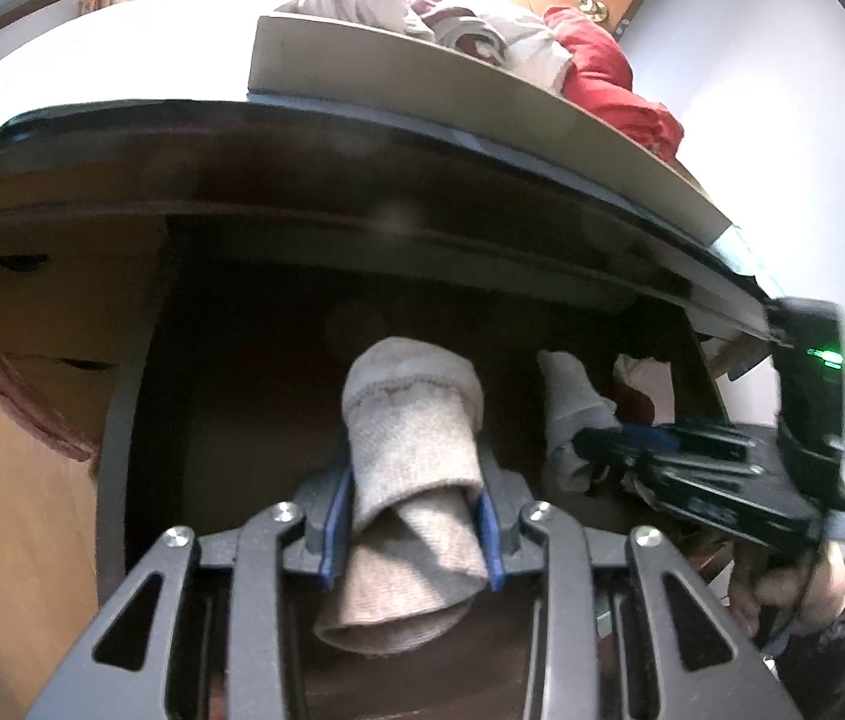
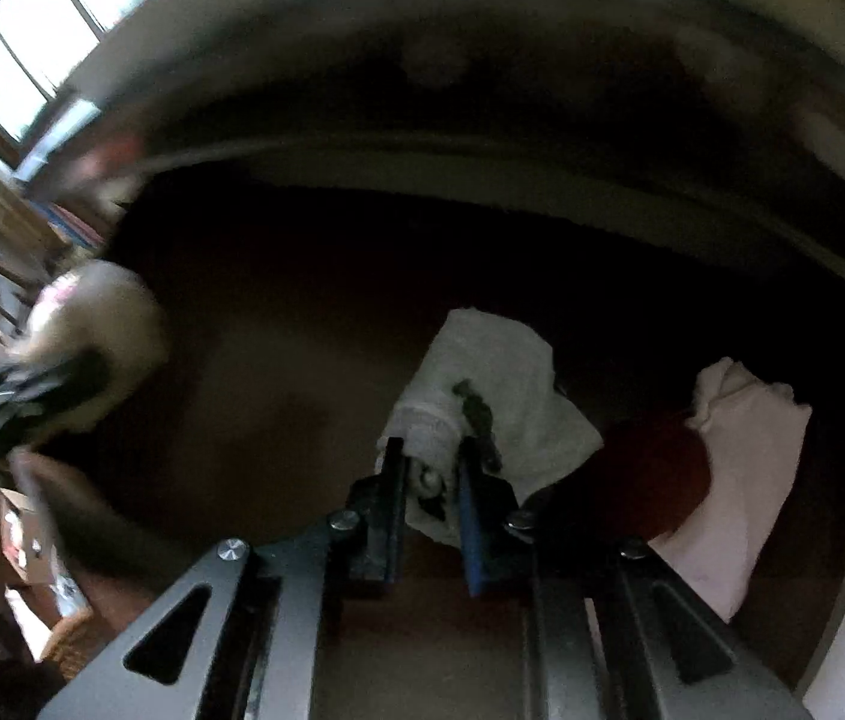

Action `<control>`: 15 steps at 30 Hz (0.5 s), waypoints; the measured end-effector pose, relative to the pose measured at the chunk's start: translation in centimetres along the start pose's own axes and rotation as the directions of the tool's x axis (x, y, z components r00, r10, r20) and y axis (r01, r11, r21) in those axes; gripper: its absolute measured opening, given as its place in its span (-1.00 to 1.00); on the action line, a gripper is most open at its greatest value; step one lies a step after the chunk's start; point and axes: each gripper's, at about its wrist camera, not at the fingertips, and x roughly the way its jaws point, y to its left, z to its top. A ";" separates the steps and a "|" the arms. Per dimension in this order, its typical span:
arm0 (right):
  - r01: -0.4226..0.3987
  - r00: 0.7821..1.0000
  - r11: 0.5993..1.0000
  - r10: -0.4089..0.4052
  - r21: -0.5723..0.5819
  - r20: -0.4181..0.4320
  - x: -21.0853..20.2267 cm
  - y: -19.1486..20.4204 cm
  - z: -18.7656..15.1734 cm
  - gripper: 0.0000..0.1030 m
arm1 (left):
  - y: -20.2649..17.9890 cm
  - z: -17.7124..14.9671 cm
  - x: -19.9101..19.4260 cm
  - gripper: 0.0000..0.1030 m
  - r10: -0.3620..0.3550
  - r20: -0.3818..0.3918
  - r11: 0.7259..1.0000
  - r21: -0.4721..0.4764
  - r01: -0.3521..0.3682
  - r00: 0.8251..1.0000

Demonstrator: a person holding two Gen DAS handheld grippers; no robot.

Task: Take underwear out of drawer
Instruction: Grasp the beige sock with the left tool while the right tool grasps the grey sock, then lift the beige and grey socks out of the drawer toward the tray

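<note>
Left tongs [image 1: 416,516] clamp rolled grey-beige knit underwear [image 1: 410,468], centre of dark wooden drawer [image 1: 230,420]. Right tongs [image 2: 431,480] pinch white rolled cotton underwear [image 2: 482,396] at 3 o'clock from it. Both soft, light, compressible; hold mid-roll or it unrolls.

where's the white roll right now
In the right wrist view the white roll is clamped in the right gripper, over the drawer, left of a red item.

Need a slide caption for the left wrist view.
Left gripper clamps rolled grey underwear above the open drawer.
</note>
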 end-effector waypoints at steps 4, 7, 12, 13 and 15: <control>-0.151 0.982 0.987 0.144 0.053 0.123 -2.9 0.3 -2.2 -0.67 | -0.6 -0.3 0.1 -0.34 0.004 -0.002 1.000 -0.001 -0.004 1.000; -0.231 0.961 0.967 0.209 0.109 0.180 -4.5 0.0 -3.9 -0.67 | -1.3 -0.4 -0.1 -0.34 0.003 0.008 1.000 0.010 -0.003 1.000; -0.300 0.933 0.940 0.253 0.165 0.256 -6.6 -2.9 -6.2 -0.67 | -2.2 -0.7 -0.5 -0.34 0.005 0.025 1.000 0.025 -0.006 1.000; -0.313 0.926 0.934 0.261 0.170 0.272 -7.2 -3.1 -7.1 -0.67 | -2.4 -0.7 -0.5 -0.34 0.003 0.025 1.000 0.026 -0.004 1.000; -0.331 0.917 0.929 0.276 0.165 0.288 -8.0 -3.2 -7.7 -0.67 | -2.8 -0.9 -0.8 -0.34 0.003 0.028 0.999 0.033 -0.003 1.000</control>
